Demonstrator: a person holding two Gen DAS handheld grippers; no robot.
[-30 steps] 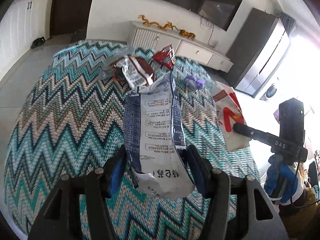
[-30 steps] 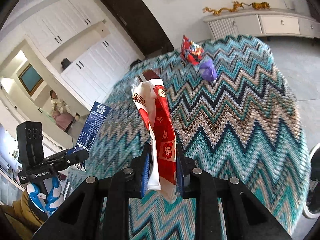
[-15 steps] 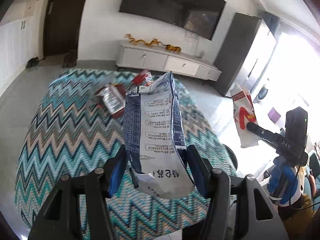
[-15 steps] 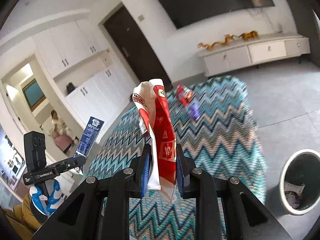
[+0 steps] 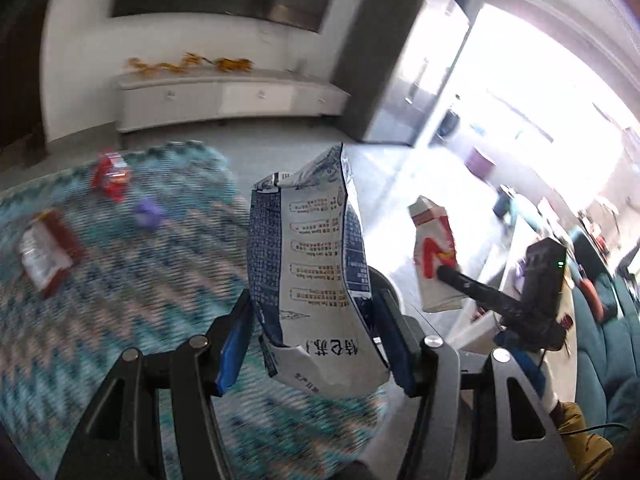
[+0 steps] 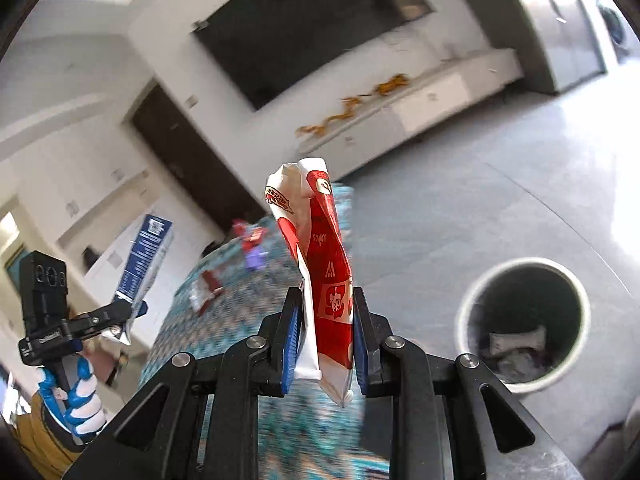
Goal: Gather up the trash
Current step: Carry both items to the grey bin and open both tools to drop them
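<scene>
Blue-white bag [image 5: 316, 276] clamped in left tongs [image 5: 316, 344]; red wrapper [image 6: 328, 280] (crumpled) in right tongs [image 6: 325, 344].

My two grippers are black angular frames with silver screw heads and blue pads inside the fingers [image 6: 291, 336]. The left gripper [image 6: 120, 312] has a boxy black camera block and a blue-and-white handle below.

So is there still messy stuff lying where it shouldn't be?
Yes. Three bits of litter lie on the zigzag rug: a red packet, a small purple thing and a red and white wrapper. They belong in the bin, which already holds some trash.
</scene>
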